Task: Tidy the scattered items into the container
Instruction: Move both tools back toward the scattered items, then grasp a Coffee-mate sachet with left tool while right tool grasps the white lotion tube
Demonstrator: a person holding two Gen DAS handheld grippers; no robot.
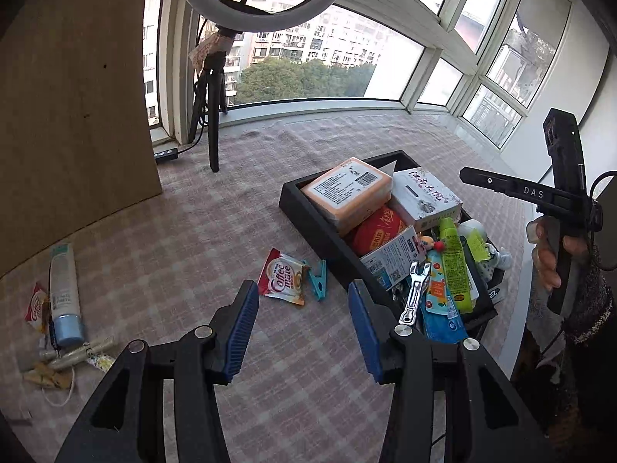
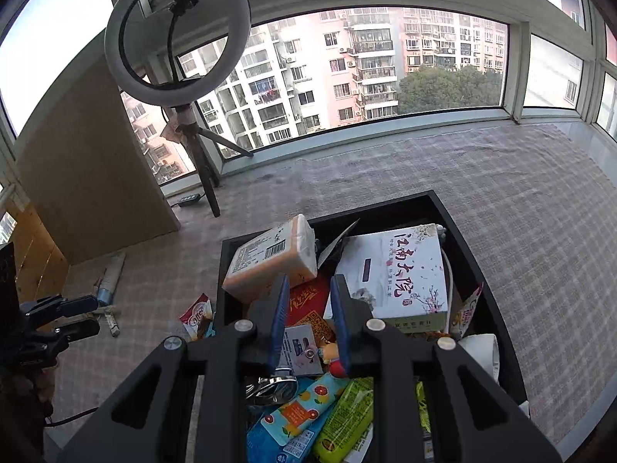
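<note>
We see a pink-and-white checked cloth [image 1: 231, 231] under a black container [image 1: 308, 208]. Inside it lie an orange pack [image 1: 347, 193], a white box [image 2: 405, 270] with pink blossoms, and a lime-green tube [image 1: 455, 262]. By the container's near-left wall sit a red-and-white sachet [image 1: 283, 276] and a teal clip [image 1: 318, 279].

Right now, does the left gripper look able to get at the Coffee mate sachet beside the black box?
Probably yes: the left gripper is open and empty, and the Coffee mate sachet lies flat ahead on bare cloth, only a teal clip touching its edge.
</note>
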